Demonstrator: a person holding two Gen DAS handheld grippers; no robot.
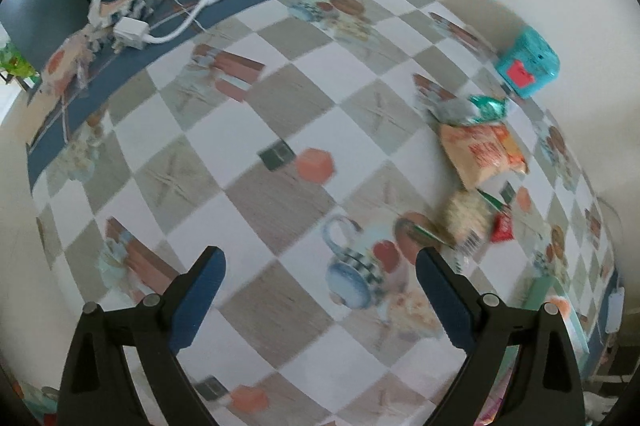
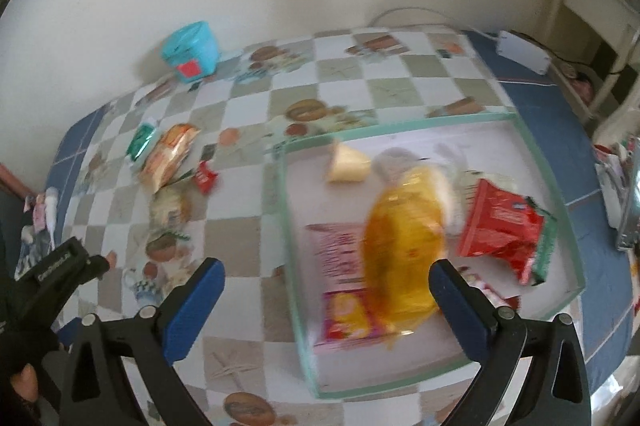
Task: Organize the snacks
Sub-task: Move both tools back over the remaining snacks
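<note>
Hovering my right tool (image 2: 326, 280), jaws spread and empty, over the glass tray (image 2: 400, 125) on the counter (image 2: 240, 222). Inside lie a yellow bag (image 2: 400, 246), red packet (image 2: 502, 230) and pink box (image 2: 340, 254); print too blurred to read. My left tool (image 1: 320, 266) gapes empty too, loose snacks (image 1: 482, 154) ahead-right near a teal tin (image 1: 526, 64).

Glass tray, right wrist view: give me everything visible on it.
The glass tray is a shallow rectangular box of clear, green-edged glass with low walls and an open top, lying flat on the checkered tablecloth toward the table's right side. Inside lie a yellow packet, a red packet, a pink packet, a pale wedge-shaped packet and a whitish bag. The right gripper hangs open over its near corner, not touching it. Blur hides finer detail.
</note>
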